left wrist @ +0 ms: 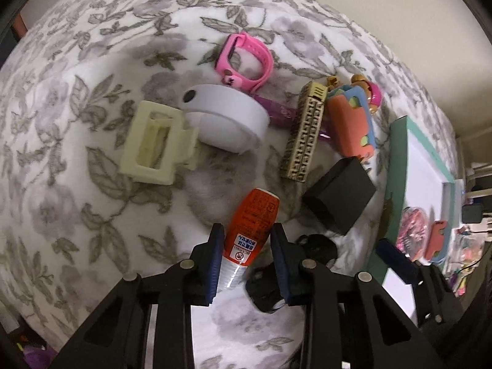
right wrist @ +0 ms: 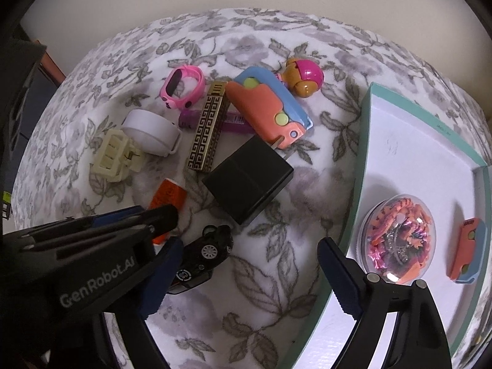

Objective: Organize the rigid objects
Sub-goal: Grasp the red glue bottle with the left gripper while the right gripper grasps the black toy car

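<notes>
My left gripper [left wrist: 247,240] is shut on an orange bottle [left wrist: 253,224] with a white cap, just above the floral blanket [left wrist: 77,215]; the bottle also shows in the right wrist view [right wrist: 167,196], behind the left gripper's body. My right gripper [right wrist: 249,267] is open and empty above the blanket, between a black toy car [right wrist: 204,253] and the teal-rimmed box [right wrist: 364,129]. The box holds a clear dome of orange trinkets [right wrist: 398,241] and an orange-blue case [right wrist: 467,250].
On the blanket lie a cream hair claw [left wrist: 155,141], a white round device [left wrist: 227,117], a pink watch [left wrist: 246,58], a gold patterned bar [left wrist: 304,135], a purple tube [left wrist: 276,109], an orange-blue case [left wrist: 349,123], a black cube [left wrist: 338,195] and a pink-brown toy ball [right wrist: 304,77].
</notes>
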The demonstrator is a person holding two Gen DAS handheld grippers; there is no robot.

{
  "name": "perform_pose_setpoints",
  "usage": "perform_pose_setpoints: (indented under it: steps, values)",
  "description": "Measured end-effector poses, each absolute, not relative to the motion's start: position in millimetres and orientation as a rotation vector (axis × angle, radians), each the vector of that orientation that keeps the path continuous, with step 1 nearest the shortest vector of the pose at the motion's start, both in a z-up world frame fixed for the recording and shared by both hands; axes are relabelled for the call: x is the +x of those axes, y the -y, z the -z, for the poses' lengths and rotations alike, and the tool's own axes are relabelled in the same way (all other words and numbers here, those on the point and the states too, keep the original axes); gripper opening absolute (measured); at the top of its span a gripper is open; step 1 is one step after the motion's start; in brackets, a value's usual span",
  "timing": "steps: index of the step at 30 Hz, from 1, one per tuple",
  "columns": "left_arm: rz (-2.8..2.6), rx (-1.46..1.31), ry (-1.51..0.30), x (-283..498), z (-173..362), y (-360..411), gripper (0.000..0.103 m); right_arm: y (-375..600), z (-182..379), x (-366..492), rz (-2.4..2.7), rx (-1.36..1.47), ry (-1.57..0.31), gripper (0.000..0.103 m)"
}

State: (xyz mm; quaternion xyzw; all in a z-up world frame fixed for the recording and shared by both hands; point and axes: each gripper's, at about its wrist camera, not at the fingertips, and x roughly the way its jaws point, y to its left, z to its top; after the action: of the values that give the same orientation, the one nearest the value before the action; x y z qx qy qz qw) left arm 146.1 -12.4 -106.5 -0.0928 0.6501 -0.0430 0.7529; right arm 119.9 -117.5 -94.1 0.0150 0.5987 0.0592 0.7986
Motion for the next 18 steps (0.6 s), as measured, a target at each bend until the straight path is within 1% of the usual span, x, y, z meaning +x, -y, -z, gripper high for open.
perform_pose_setpoints:
  steps: [8, 16, 18]
  values:
    - [0.028, -0.177, -1.415, 141, 104, -7, 0.032, 108, 97, 118, -0.151, 0.046, -1.300, 0.090]
    - [-0.025, -0.185, -1.414, 137, 104, -36, 0.033, 91, 104, 118, -0.177, 0.043, -1.320, 0.088]
    - [-0.027, -0.199, -1.419, 136, 105, -43, 0.033, 87, 107, 118, -0.178, 0.035, -1.331, 0.085]
